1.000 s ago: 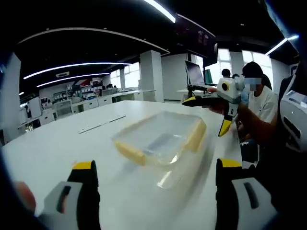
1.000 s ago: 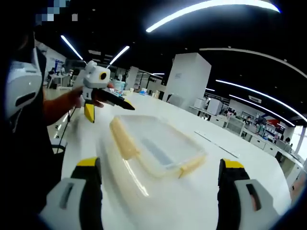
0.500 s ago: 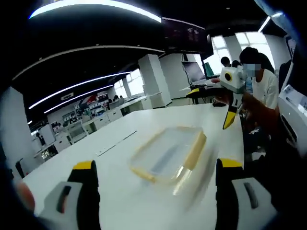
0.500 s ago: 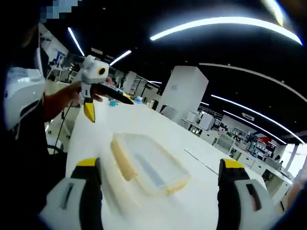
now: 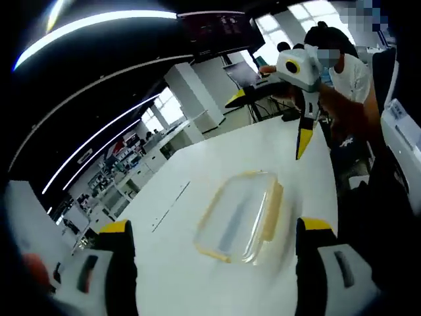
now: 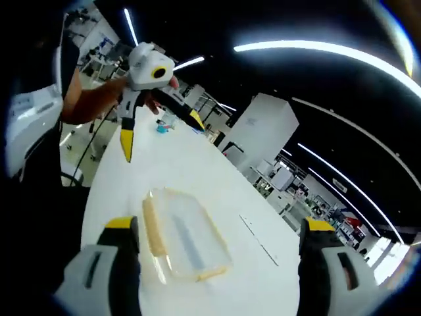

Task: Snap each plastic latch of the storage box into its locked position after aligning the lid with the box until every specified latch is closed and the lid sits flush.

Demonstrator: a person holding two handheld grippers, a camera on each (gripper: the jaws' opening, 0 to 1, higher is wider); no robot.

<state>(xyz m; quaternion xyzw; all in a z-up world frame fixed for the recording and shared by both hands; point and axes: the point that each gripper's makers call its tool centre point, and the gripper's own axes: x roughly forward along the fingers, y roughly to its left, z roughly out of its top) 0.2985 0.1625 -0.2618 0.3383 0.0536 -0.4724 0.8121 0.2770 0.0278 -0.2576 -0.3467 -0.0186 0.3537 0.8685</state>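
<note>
left tool (image 5: 210, 227): jaws apart, above the surface, holding nothing | right tool (image 6: 214, 227): jaws apart, holding nothing | storage box (image 5: 240, 216): clear, yellow latches, lid on, lying on white surface (image 5: 197, 171), well in from its edges | beyond: another person's hand-held tool (image 5: 299, 79) jaws spread, over the far edge

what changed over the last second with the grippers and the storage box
Both grippers drew up and away from the storage box, which now looks smaller in both views. Each gripper's jaws stayed wide open and empty; the right gripper and left gripper hang above the table. The box itself hasn't visibly moved.
</note>
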